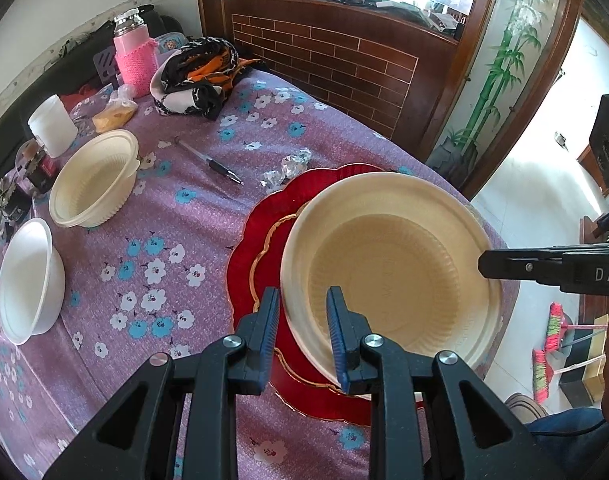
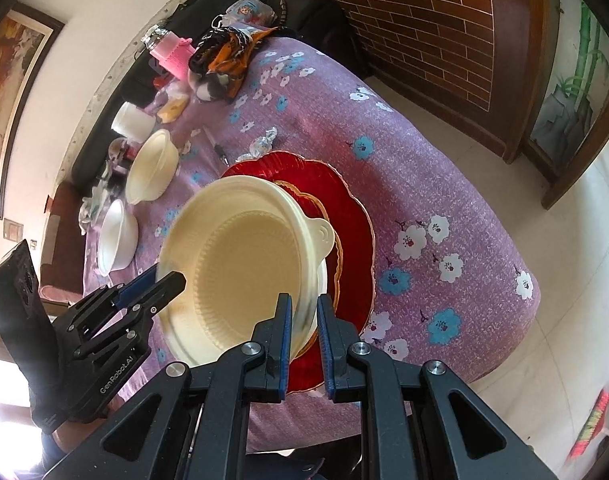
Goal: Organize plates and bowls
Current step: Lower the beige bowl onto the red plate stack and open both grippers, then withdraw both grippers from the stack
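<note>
Left hand-held gripper (image 1: 302,320): blue-padded jaws set narrow, straddling the near rim of the cream bowl (image 1: 388,268), one pad outside the wall and one inside; the outer pad looks slightly clear of the wall, so a firm clamp cannot be confirmed. Right hand-held gripper (image 2: 304,328): jaws narrow, closed over the opposite rim of the same cream bowl (image 2: 240,268), rim seated between the pads. In the left wrist view the right gripper's black finger reaches in from the right edge onto the bowl's rim. The bowl sits tilted over a red scalloped plate (image 1: 260,236) with gold edging; whether its base touches the plate cannot be told. A small tab handle shows on the bowl's rim in the right wrist view. The plate lies on the table (image 1: 152,264), covered with a purple flowered cloth. Farther left: a white bowl (image 1: 28,280) and a second cream bowl (image 1: 94,180), well apart from the plate. Beyond the plate: a pen (image 1: 210,162) and a crumpled foil wrapper (image 1: 288,166). At the far end: a white cup (image 1: 52,124), a bottle in a pink knitted sleeve (image 1: 134,56), and a bundled black-and-orange cloth (image 1: 202,74).
</note>
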Demonstrator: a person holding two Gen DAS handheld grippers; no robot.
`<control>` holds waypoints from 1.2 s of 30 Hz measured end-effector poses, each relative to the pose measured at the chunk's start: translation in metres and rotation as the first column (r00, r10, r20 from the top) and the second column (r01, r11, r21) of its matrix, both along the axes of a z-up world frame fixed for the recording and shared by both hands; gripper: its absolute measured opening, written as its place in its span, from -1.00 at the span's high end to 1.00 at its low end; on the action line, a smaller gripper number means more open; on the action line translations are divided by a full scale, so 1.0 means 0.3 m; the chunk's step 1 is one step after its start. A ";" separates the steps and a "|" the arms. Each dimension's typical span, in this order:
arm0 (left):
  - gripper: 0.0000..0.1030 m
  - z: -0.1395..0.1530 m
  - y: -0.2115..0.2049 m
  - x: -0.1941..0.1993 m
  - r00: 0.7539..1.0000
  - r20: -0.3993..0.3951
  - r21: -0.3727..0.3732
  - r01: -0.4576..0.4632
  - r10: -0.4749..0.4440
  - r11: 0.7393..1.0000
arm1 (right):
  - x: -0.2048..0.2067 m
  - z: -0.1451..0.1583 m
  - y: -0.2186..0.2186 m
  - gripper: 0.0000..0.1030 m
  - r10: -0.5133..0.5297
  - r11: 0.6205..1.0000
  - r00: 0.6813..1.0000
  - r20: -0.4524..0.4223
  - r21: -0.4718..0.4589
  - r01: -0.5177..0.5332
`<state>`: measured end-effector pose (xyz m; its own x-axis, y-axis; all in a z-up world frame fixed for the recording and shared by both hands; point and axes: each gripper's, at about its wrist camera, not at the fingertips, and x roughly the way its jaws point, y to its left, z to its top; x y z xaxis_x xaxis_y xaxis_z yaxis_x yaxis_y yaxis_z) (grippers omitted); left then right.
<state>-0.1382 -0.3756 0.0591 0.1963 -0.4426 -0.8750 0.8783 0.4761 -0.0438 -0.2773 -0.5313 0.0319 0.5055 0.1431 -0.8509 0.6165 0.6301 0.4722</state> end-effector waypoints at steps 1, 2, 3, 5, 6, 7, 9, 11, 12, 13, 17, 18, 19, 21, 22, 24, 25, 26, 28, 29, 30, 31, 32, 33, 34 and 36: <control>0.53 0.000 0.001 0.001 1.000 0.000 0.000 -0.001 0.001 1.000 | 0.000 0.001 0.000 0.71 -0.001 1.000 1.000 0.002 -0.002 0.001; 0.50 0.000 0.002 0.002 1.000 0.000 0.000 -0.003 0.003 1.000 | -0.001 0.002 0.002 0.71 -0.001 1.000 1.000 0.003 -0.004 0.001; 0.40 0.001 0.003 0.004 1.000 0.001 0.000 -0.006 0.006 1.000 | 0.000 0.003 0.003 0.71 -0.001 1.000 1.000 0.002 -0.007 0.001; 0.27 0.004 0.008 0.005 1.000 0.003 -0.004 -0.009 0.010 1.000 | -0.001 0.005 0.005 0.71 -0.002 1.000 1.000 0.000 -0.010 0.002; 0.23 0.006 0.011 0.005 1.000 0.004 -0.006 -0.011 0.011 1.000 | -0.003 0.007 0.008 0.71 -0.003 1.000 1.000 0.000 -0.012 0.003; 0.20 0.008 0.014 0.006 1.000 0.005 -0.008 -0.012 0.012 1.000 | -0.005 0.010 0.009 0.71 -0.006 1.000 1.000 0.000 -0.015 0.006; 0.17 0.012 0.018 0.007 1.000 0.004 -0.013 -0.014 0.014 1.000 | -0.009 0.019 0.009 0.70 -0.013 1.000 1.000 -0.001 -0.025 0.013; 0.14 0.017 0.023 0.008 1.000 0.005 -0.019 -0.016 0.016 1.000 | -0.016 0.029 0.008 0.69 -0.023 0.999 1.000 0.000 -0.039 0.023; 0.13 0.020 0.027 0.007 1.000 0.006 -0.022 -0.017 0.017 1.000 | -0.021 0.036 0.006 0.68 -0.029 0.998 1.000 0.003 -0.047 0.029; 0.13 0.025 0.031 0.006 1.000 0.008 -0.027 -0.018 0.018 0.999 | -0.025 0.041 0.003 0.68 -0.037 0.998 0.999 0.005 -0.056 0.038; 0.13 0.044 0.053 0.006 0.999 0.017 -0.048 -0.026 0.027 0.999 | -0.040 0.066 -0.004 0.68 -0.066 0.995 0.998 0.024 -0.078 0.067; 0.13 0.049 0.061 0.009 0.999 0.017 -0.053 -0.031 0.032 0.998 | -0.041 0.072 -0.003 0.68 -0.069 0.994 0.997 0.027 -0.083 0.071; 0.13 0.053 0.069 0.012 0.999 0.019 -0.057 -0.036 0.037 0.998 | -0.040 0.078 0.001 0.68 -0.068 0.994 0.997 0.030 -0.089 0.071; 0.13 0.060 0.085 0.017 0.999 0.023 -0.065 -0.048 0.049 0.997 | -0.033 0.086 0.011 0.68 -0.062 0.993 0.997 0.035 -0.094 0.065; 0.13 0.064 0.095 0.021 0.998 0.026 -0.069 -0.055 0.057 0.996 | -0.029 0.090 0.020 0.68 -0.056 0.993 0.998 0.037 -0.098 0.059; 0.12 0.073 0.117 0.028 0.997 0.033 -0.078 -0.071 0.073 0.994 | -0.015 0.098 0.039 0.68 -0.038 0.993 0.998 0.040 -0.106 0.042; 0.12 0.077 0.129 0.032 0.996 0.042 -0.081 -0.078 0.082 0.994 | -0.009 0.102 0.047 0.68 -0.031 0.993 0.999 0.043 -0.109 0.035; 0.11 0.082 0.143 0.035 0.995 0.050 -0.084 -0.087 0.091 0.993 | -0.001 0.107 0.057 0.68 -0.020 0.993 0.999 0.044 -0.114 0.025; 0.08 0.089 0.171 0.043 0.992 0.062 -0.090 -0.106 0.112 0.990 | 0.016 0.115 0.076 0.68 -0.002 0.992 0.999 0.049 -0.123 0.008; 0.06 0.091 0.188 0.049 0.990 0.070 -0.090 -0.118 0.124 0.989 | 0.026 0.119 0.085 0.68 0.008 0.992 0.999 0.051 -0.125 -0.001; 0.04 0.094 0.206 0.054 0.988 0.077 -0.091 -0.130 0.137 0.987 | 0.038 0.121 0.097 0.66 0.020 0.992 0.998 0.052 -0.127 -0.013; 0.04 0.096 0.225 0.061 0.985 0.082 -0.092 -0.143 0.150 0.985 | 0.054 0.122 0.112 0.65 0.034 0.991 0.998 0.053 -0.129 -0.027; 0.03 0.097 0.244 0.069 0.983 0.087 -0.093 -0.156 0.164 0.983 | 0.068 0.123 0.126 0.63 0.047 0.991 0.997 0.053 -0.130 -0.040; 0.02 0.097 0.267 0.079 0.979 0.091 -0.093 -0.172 0.181 0.981 | 0.086 0.124 0.144 0.61 0.064 0.990 0.996 0.054 -0.131 -0.057; 0.02 0.098 0.288 0.088 0.976 0.093 -0.093 -0.188 0.196 0.978 | 0.100 0.122 0.156 0.61 0.077 0.989 0.996 0.054 -0.131 -0.069; 0.01 0.099 0.334 0.107 0.969 0.094 -0.096 -0.220 0.229 0.971 | 0.138 0.121 0.194 0.60 0.114 0.986 0.992 0.053 -0.132 -0.106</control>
